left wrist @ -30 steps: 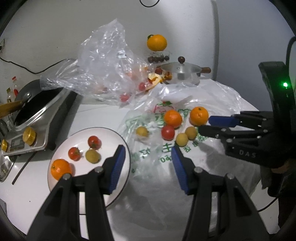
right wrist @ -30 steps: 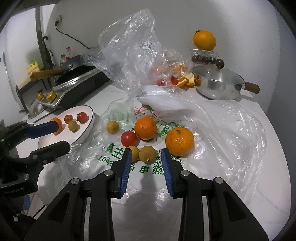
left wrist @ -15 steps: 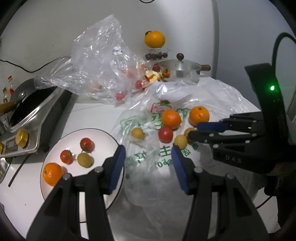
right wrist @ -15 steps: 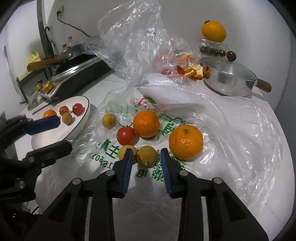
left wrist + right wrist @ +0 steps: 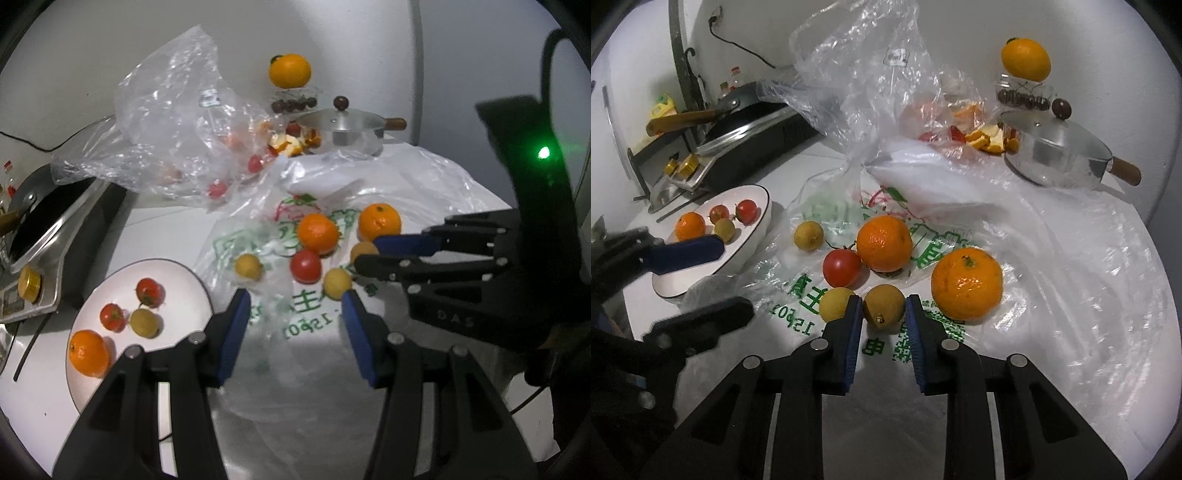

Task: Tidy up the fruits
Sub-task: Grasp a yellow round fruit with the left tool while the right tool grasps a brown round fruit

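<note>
Right gripper (image 5: 882, 314) is clamped on a small yellow fruit (image 5: 883, 305) lying on the plastic bag (image 5: 1052, 266). Left gripper (image 5: 295, 314) hangs open, empty, beside the plate (image 5: 184, 280).

the right gripper (image 5: 365, 254) covers part of a small yellow-brown fruit (image 5: 362, 250); crumpled clear plastic bag (image 5: 864, 92) blurs the red and orange pieces inside; the pan handle (image 5: 5, 223) runs off the left edge
</note>
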Action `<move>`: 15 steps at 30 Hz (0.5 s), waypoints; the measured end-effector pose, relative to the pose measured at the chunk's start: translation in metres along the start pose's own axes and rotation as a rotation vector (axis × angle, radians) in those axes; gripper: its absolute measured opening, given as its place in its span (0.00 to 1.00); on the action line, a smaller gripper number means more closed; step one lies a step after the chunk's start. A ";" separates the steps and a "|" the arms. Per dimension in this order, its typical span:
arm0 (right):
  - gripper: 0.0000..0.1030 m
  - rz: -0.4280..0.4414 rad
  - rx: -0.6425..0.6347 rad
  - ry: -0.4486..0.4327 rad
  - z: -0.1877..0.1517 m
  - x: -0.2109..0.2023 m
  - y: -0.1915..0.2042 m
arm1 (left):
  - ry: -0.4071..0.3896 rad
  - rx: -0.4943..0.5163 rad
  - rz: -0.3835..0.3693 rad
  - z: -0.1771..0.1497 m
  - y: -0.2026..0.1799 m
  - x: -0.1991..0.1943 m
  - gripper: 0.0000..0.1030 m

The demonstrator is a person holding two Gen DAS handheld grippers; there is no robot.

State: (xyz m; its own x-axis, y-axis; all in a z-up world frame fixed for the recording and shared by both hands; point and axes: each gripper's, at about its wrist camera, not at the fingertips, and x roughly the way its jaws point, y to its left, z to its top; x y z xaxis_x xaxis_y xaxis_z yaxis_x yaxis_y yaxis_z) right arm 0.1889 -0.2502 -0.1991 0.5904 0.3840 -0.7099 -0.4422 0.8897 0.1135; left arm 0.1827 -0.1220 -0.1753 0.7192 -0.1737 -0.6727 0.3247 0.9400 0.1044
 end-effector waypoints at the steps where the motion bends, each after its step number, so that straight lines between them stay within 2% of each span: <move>1: 0.25 0.002 -0.001 -0.007 0.000 -0.003 -0.001 | 0.000 0.004 -0.003 0.001 -0.002 0.001 0.51; 9: 0.25 -0.004 0.005 -0.041 -0.010 -0.022 -0.014 | 0.020 0.007 -0.071 0.005 -0.017 0.019 0.51; 15: 0.25 -0.013 0.040 -0.050 -0.019 -0.029 -0.031 | 0.039 0.030 -0.069 0.007 -0.032 0.035 0.51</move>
State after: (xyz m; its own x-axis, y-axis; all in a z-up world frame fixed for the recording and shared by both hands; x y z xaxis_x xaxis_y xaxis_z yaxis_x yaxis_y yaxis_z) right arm 0.1723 -0.2935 -0.1955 0.6292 0.3833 -0.6762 -0.4078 0.9034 0.1327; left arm 0.2015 -0.1604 -0.1967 0.6704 -0.2258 -0.7068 0.3913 0.9169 0.0782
